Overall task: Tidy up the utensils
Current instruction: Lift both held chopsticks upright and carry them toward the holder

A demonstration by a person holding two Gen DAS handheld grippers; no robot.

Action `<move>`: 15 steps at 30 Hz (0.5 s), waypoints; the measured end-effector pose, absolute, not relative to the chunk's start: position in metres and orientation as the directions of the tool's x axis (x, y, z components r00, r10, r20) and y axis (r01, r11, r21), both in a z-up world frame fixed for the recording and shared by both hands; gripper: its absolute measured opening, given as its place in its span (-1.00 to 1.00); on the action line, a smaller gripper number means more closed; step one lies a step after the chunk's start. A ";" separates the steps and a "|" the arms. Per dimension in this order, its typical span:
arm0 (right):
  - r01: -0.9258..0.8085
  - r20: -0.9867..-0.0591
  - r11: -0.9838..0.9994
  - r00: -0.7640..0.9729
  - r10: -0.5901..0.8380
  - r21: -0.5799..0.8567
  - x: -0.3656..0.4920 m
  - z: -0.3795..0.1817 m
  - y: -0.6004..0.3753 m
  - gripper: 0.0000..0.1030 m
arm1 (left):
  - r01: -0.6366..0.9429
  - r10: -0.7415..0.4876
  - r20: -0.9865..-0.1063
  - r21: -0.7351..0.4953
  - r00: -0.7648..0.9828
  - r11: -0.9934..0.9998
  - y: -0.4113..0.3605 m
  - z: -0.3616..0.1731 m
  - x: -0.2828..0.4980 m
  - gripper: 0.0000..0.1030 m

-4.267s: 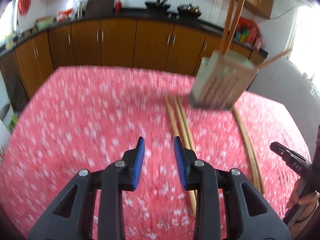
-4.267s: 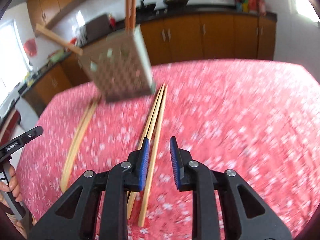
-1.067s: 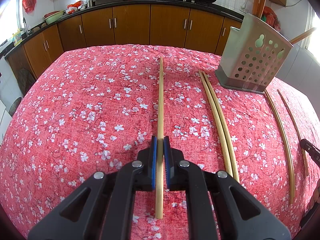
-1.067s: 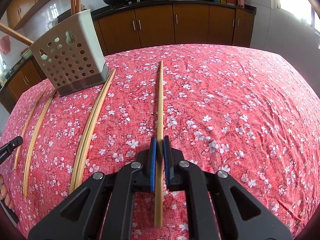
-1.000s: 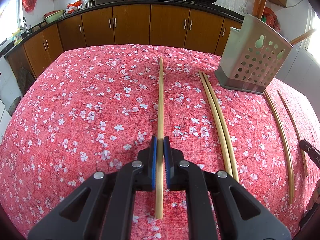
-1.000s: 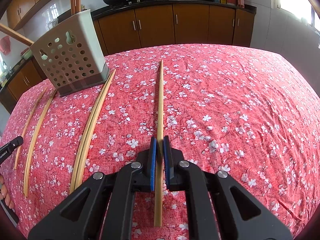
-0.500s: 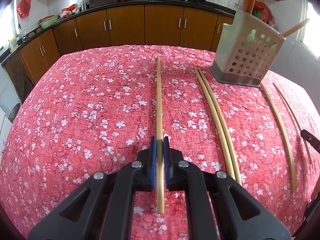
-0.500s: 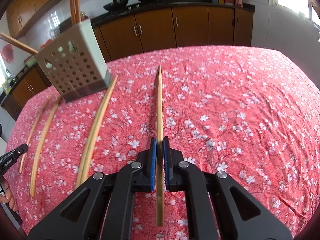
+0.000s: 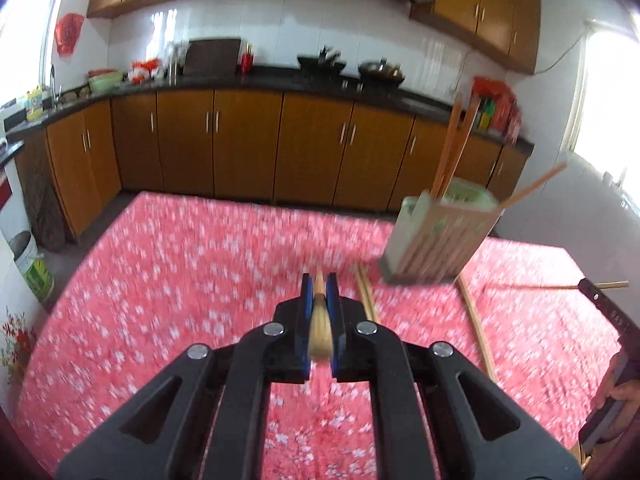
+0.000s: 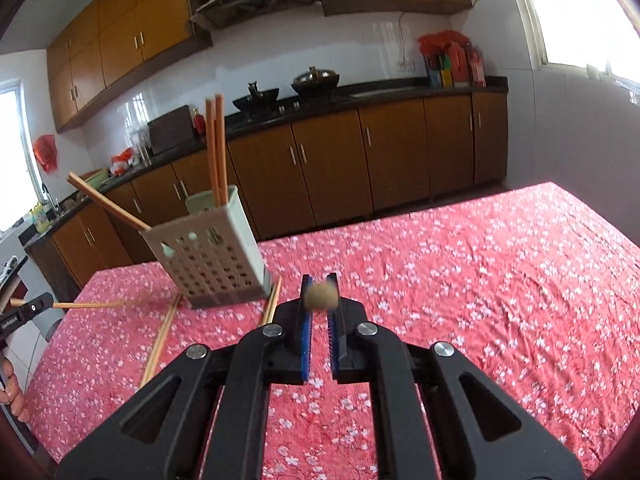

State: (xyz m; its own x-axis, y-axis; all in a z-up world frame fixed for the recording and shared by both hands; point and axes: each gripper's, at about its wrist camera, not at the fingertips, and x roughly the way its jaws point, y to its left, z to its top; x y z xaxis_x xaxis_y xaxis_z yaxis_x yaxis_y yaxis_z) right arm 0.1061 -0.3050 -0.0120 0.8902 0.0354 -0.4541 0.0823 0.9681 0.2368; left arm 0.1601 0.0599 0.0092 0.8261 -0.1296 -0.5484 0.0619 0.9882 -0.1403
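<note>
Each gripper is clamped shut on one chopstick: the left gripper (image 9: 319, 286) holds its chopstick (image 9: 320, 330) left of the perforated holder (image 10: 212, 256), the right gripper (image 10: 319, 286) pinches its chopstick (image 10: 320, 295) right of it. Both sticks should tip upright above the holder's open top, releasing only once inside; more chopsticks (image 10: 160, 338) lie beside the holder

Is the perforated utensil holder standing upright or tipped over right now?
Upright. The utensil holder stands on its base on the floral tablecloth, open top up, with chopsticks sticking out of it.
</note>
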 end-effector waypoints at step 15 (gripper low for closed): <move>-0.032 -0.251 0.964 0.963 0.101 0.264 0.099 0.078 -0.302 -0.86 | 0.222 -0.240 -0.399 -0.091 0.885 0.971 0.032 0.103 0.142 -0.85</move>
